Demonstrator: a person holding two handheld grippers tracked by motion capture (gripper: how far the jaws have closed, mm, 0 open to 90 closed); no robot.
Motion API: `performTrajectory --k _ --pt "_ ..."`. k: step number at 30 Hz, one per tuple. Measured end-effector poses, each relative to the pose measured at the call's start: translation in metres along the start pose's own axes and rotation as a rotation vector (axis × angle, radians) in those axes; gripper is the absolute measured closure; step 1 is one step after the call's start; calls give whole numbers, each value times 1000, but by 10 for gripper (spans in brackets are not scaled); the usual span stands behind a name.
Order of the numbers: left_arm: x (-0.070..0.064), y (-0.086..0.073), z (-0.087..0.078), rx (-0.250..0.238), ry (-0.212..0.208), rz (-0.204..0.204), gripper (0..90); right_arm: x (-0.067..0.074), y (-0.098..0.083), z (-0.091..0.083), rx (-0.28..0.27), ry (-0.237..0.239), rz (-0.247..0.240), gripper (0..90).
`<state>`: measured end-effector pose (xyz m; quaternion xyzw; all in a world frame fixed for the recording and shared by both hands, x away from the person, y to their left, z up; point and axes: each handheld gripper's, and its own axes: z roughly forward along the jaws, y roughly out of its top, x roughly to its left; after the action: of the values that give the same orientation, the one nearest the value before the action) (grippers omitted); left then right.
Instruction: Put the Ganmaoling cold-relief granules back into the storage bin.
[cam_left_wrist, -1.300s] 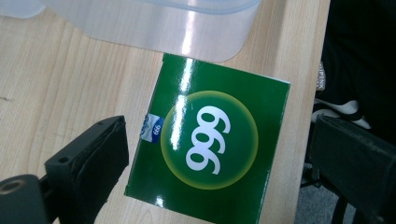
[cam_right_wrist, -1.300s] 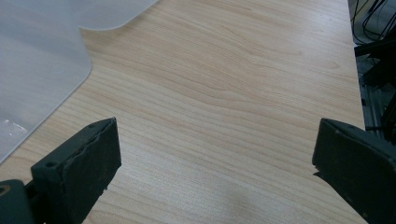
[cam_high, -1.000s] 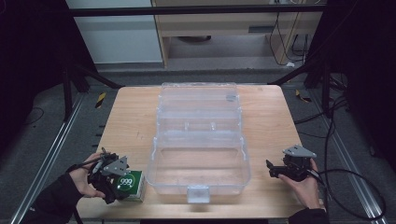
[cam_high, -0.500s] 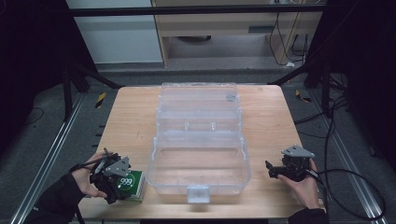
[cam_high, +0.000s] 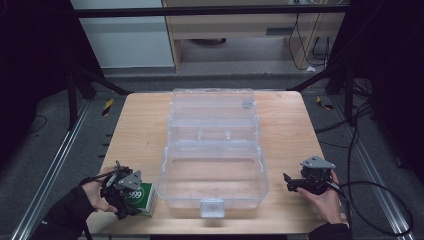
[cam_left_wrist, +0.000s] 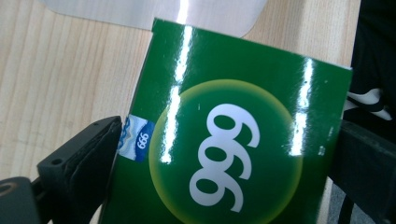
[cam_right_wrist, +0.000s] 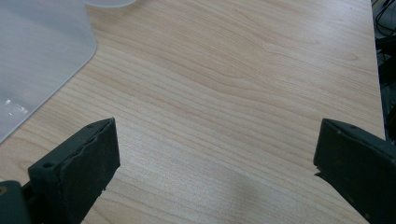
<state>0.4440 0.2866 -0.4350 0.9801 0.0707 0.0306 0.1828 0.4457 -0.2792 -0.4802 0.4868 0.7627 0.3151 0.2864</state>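
A glossy green box (cam_high: 145, 201) printed with white "999" lies on the wooden table (cam_high: 140, 130) near its front left corner. My left gripper (cam_high: 127, 196) is shut on it. In the left gripper view the green box (cam_left_wrist: 233, 140) sits between the jaws of the left gripper (cam_left_wrist: 229, 144), and both jaws press its two side edges. My right gripper (cam_high: 289, 183) rests low over the table at the front right, held in a hand. In the right gripper view the right gripper (cam_right_wrist: 215, 144) stands open with bare wood between its jaws.
A large clear plastic case (cam_high: 214, 150) lies open at the table's middle, its lid folded back and its latch at the front. Its near corner (cam_right_wrist: 37, 60) lies just left of the right gripper. Cables trail off the right side.
The right gripper has edged slightly to the left. The left gripper and the green box have stayed in place.
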Motion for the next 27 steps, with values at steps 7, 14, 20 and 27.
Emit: performTrajectory --k 7,14,20,27 --pt "2 -1 6 17 -10 6 24 0 0 1 5 0 -6 8" --pt "0 0 1 13 -8 16 130 0 0 1 9 1 -5 8" --pt "-1 1 0 36 -15 -12 146 0 0 1 12 2 -3 8" --pt "-2 1 -12 25 -14 -37 149 0 0 0 13 6 -3 9"
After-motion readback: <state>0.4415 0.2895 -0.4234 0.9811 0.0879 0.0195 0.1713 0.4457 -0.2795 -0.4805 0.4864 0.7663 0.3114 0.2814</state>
